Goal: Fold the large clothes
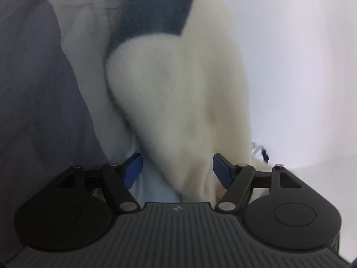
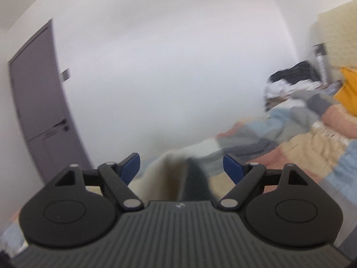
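Note:
A cream fleece garment (image 1: 178, 100) with a dark blue-grey patch (image 1: 156, 11) stretches away from my left gripper (image 1: 177, 170) and narrows toward its base. It lies between the blue pads (image 1: 133, 169), which stand wide apart and do not press on it. In the right wrist view, a fold of the same cream cloth (image 2: 156, 174) and a dark part (image 2: 196, 178) sit low between the wide-spread fingers of my right gripper (image 2: 181, 167), clear of both pads. Both pictures are blurred.
Grey bedding (image 1: 33, 89) and a pale sheet (image 1: 84, 44) lie left of the garment. A patchwork quilt (image 2: 301, 151) covers the bed, with a heap of clothes (image 2: 290, 82) and a yellow cloth (image 2: 348, 89) at its far end. A grey door (image 2: 40, 102) stands at left in the white wall.

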`<state>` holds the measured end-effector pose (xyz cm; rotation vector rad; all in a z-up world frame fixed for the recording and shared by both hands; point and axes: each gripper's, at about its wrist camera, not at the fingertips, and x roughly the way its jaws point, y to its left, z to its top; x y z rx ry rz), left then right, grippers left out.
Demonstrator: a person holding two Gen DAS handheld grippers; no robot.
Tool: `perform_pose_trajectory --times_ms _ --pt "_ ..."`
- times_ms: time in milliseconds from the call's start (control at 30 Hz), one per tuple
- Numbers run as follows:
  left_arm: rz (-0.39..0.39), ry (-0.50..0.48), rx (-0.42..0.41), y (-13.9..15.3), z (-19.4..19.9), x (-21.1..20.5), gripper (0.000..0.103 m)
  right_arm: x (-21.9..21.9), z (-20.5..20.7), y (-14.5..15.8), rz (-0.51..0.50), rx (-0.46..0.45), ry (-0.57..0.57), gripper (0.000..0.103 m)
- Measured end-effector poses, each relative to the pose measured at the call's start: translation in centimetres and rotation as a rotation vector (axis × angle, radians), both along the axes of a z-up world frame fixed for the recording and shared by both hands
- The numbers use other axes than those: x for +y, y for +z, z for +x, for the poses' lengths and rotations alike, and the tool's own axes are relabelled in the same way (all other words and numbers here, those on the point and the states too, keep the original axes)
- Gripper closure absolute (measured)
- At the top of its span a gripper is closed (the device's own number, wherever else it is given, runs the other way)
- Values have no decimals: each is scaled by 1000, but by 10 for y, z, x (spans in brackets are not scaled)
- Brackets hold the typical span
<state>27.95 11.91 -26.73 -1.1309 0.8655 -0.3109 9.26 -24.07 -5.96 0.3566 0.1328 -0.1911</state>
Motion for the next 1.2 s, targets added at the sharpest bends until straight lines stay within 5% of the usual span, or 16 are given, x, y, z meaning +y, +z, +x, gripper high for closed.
perform_pose_trajectory --times_ms 167,267,333,433,867,1200 --pt "11 30 -10 3 10 3 30 38 8 -29 -14 137 157 20" --pt "28 46 -7 3 13 4 40 51 21 -40 3 199 248 21" --pt "65 51 2 4 15 7 69 57 29 -45 -3 228 244 21" --pt "70 55 -12 3 18 16 88 53 46 -51 21 276 234 21" --pt "-44 209 -173 60 -19 67 91 28 83 -44 160 365 268 21" --pt "80 246 -44 44 -43 79 90 21 98 -77 330 453 359 19"
